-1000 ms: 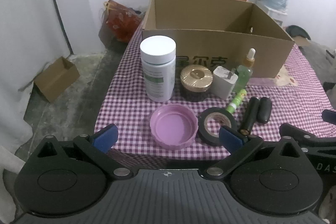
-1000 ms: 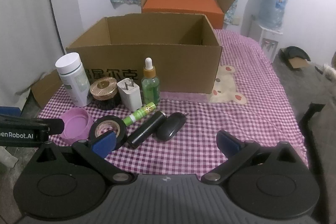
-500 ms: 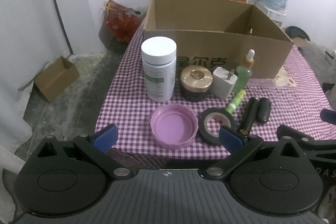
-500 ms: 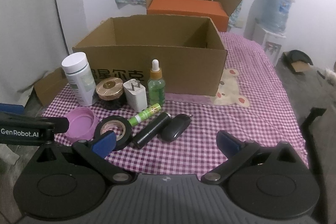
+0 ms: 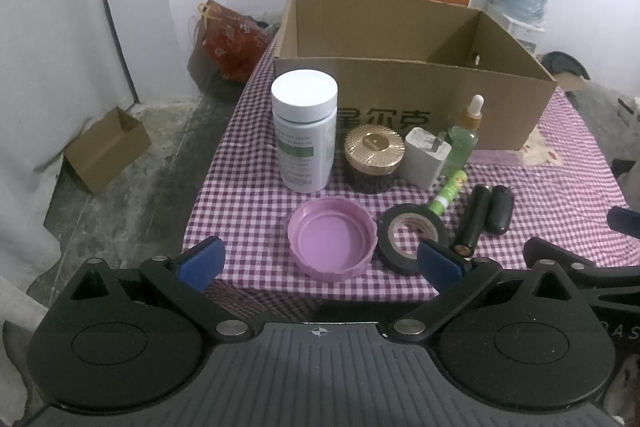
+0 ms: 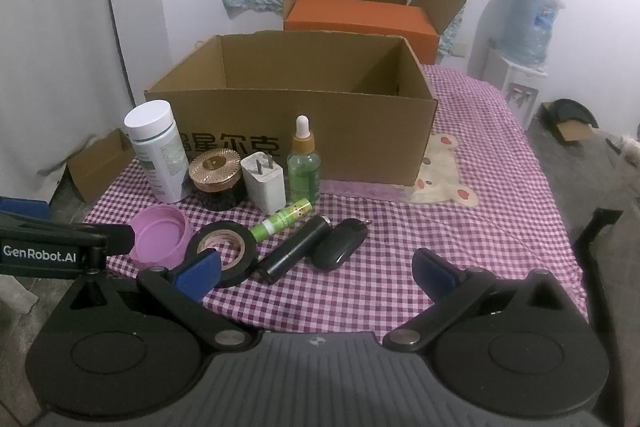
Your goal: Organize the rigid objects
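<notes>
Left wrist view: left gripper (image 5: 320,261) is hanging wide apart, empty, before 1 ribbed pink lid (image 5: 332,243) and 1 black tape roll (image 5: 412,237) lying on gingham cloth.

Right wrist view: right gripper (image 6: 318,269) is gaping, empty; 1 corrugated cardboard box (image 6: 352,143) is standing behind 1 glass dropper bottle (image 6: 304,167).

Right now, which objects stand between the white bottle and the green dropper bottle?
Between the white bottle and the green dropper bottle stand the gold-lidded jar and the white charger plug, as the right wrist view shows.

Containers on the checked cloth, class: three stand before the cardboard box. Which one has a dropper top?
The green glass bottle, at the right end of the row: white dropper bulb, amber collar. The white pill bottle has a flat cap; the gold-lidded jar a ribbed lid.
</notes>
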`<state>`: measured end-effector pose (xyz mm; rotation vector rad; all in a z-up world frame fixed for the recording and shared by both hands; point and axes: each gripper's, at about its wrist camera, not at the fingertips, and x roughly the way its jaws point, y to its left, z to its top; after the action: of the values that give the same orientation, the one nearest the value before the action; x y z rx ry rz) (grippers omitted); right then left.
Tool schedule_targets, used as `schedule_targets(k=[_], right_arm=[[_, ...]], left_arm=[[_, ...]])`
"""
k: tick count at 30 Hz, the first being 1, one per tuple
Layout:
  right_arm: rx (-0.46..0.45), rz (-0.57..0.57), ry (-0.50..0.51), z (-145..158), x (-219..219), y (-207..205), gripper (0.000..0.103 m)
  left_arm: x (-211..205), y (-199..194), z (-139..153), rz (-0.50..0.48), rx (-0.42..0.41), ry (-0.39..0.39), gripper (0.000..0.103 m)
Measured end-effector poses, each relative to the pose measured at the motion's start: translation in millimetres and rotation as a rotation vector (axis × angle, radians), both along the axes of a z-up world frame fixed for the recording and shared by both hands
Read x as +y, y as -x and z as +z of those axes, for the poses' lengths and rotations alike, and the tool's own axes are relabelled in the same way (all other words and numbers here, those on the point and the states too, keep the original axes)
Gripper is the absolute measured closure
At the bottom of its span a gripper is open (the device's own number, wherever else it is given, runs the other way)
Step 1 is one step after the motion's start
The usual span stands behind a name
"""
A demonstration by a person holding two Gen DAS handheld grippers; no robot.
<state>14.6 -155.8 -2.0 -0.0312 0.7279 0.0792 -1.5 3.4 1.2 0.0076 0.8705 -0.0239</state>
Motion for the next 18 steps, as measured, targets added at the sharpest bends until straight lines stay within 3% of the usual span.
schedule_targets(k=[18], right_arm=[[-0.002,-0.007,-0.003,-0.4,-0.6,-0.9,0.0]], left_arm=[[1.4,0.8,0.2,0.001,0.002,0.001,0.0]])
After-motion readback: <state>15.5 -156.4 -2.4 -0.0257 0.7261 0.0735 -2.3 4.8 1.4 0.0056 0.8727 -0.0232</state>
